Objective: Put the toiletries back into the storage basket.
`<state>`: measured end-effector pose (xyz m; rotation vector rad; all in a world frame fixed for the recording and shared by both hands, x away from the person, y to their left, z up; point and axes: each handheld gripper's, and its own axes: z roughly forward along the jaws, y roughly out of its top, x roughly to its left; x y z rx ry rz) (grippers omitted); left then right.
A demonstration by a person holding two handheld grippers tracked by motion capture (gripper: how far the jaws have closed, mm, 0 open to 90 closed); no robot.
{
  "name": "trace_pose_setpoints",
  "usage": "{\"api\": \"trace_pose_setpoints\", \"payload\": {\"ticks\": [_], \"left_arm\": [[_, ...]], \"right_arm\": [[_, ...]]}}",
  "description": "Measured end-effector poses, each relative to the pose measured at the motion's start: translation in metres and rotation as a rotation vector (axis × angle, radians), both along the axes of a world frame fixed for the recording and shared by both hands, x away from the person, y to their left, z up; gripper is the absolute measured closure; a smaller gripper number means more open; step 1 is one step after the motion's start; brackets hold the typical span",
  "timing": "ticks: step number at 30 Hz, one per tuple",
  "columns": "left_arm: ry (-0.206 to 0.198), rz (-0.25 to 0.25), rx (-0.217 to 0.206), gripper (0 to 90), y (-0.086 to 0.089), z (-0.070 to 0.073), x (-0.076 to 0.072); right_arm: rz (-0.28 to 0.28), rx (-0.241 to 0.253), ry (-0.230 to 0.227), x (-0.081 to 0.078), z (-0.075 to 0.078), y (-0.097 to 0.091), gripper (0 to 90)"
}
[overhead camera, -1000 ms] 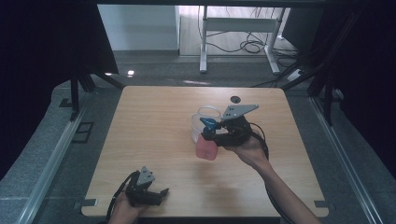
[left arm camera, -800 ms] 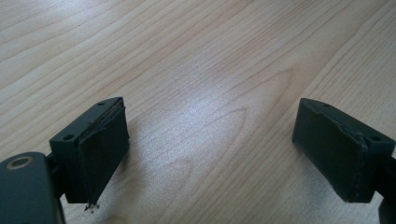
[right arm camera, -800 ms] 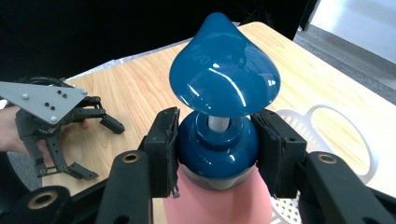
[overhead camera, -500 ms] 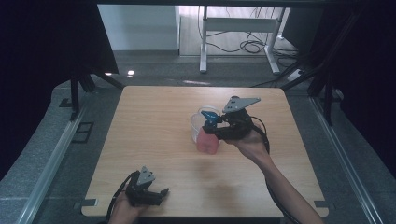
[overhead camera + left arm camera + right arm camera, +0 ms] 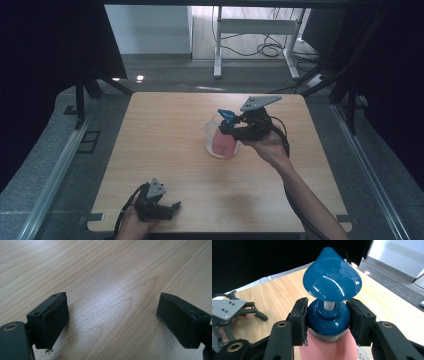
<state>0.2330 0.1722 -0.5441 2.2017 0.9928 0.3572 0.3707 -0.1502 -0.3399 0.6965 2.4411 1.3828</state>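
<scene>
Pump bottle (image 5: 329,315), pink with a blue dispenser top, now sits upright inside the clear tumbler (image 5: 220,137) at frame centre, having shifted rightward. Right gripper (image 5: 328,322) stays clamped on its collar; left gripper (image 5: 117,322) rests wide open, lower left.

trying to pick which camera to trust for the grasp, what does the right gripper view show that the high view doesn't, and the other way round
Right gripper view alone: the right gripper has its two black pads pressed on the dark blue collar of the pump bottle, under the teardrop pump head, with the white stem between them.

High view alone: the pink bottle sits inside a clear container near the middle of the table, and the person's right hand and forearm reach in from the bottom right.

Both: the blue pump head, the wooden table, and the left gripper near the table's front edge.
</scene>
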Motion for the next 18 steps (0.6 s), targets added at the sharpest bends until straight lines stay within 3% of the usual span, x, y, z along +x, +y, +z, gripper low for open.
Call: {"api": "trace_pose_setpoints", "payload": {"ticks": [18], "left_arm": [[-0.001,-0.001,-0.001,10.4,0.000,0.000,0.000]], "right_arm": [[-0.066,-0.004,-0.024,0.027,0.006,0.000,52.7]]}}
